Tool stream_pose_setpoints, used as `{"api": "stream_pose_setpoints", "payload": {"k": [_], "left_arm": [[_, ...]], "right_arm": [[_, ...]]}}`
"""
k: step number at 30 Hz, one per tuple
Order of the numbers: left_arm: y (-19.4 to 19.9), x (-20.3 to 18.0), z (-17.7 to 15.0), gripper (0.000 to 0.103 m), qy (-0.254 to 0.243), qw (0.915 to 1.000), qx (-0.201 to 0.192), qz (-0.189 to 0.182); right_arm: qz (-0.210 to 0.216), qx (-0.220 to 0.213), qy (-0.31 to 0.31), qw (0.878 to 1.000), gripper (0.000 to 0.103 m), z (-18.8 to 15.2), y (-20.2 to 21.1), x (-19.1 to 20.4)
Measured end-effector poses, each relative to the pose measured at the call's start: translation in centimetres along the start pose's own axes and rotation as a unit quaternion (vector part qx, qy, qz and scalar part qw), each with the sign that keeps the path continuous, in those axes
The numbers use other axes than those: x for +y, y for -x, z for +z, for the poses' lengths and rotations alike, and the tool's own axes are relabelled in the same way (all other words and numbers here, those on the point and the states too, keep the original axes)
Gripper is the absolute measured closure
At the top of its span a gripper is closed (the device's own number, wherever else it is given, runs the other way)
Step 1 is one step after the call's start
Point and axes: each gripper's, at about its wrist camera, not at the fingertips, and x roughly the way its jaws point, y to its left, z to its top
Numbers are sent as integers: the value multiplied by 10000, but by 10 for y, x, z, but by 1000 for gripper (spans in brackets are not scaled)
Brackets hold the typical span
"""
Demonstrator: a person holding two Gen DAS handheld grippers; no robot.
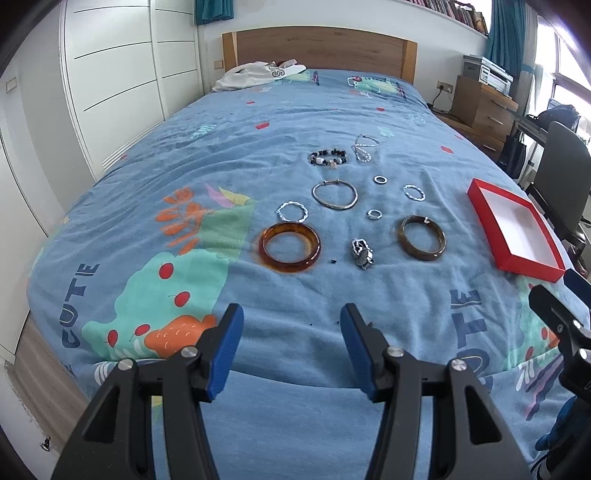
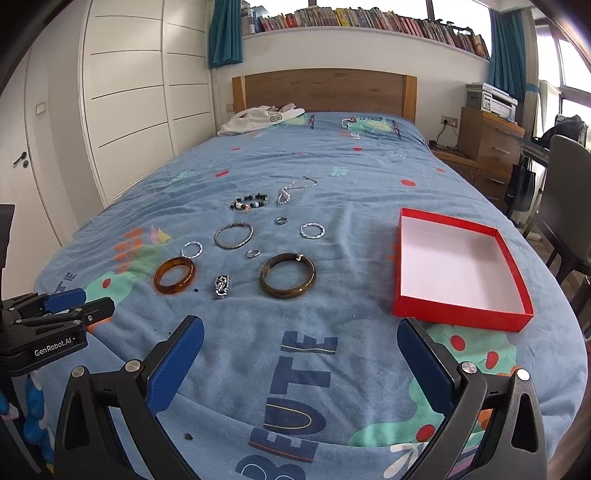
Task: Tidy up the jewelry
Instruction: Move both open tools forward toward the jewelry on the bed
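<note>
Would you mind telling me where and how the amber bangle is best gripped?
The amber bangle lies flat on the bedspread as a thick open ring. I would come from above and pinch its near rim, one jaw inside the hole and one outside. The left gripper is open and closest.

A bed (image 2: 332,166) with a blue patterned cover fills the room's middle, its wooden headboard (image 2: 325,90) against a white wall. White wardrobe doors (image 2: 129,99) line the left side, beside a white door with a dark handle (image 2: 20,157). A long shelf of books (image 2: 369,18) runs above the headboard, flanked by teal curtains (image 2: 225,31). On the right stands a wooden chest of drawers (image 2: 487,144) bearing a printer (image 2: 491,96), next to a grey chair (image 2: 569,177). Daylight enters through the bright window (image 2: 572,62) at right. Pale clothing (image 2: 258,118) lies crumpled near the headboard.
</note>
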Motion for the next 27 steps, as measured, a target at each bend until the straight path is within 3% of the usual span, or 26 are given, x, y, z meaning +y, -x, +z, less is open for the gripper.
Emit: {"api": "stream_pose_setpoints", "payload": {"k": [1, 3, 12, 27], "left_arm": [[1, 0, 1, 50, -15, 10000, -30, 36], [3, 0, 1, 50, -13, 10000, -57, 49], [-2, 0, 2, 50, -34, 10000, 16, 1], [-29, 3, 10, 50, 31, 9998, 190, -90]], "right_arm": [[-32, 21, -38, 10000, 1, -6, 13, -3], [-139, 102, -251, 9995, 1, 22, -11, 2], [-89, 78, -351, 9993, 1, 10, -36, 24], [-46, 348, -513, 9981, 1, 11, -57, 24]]}}
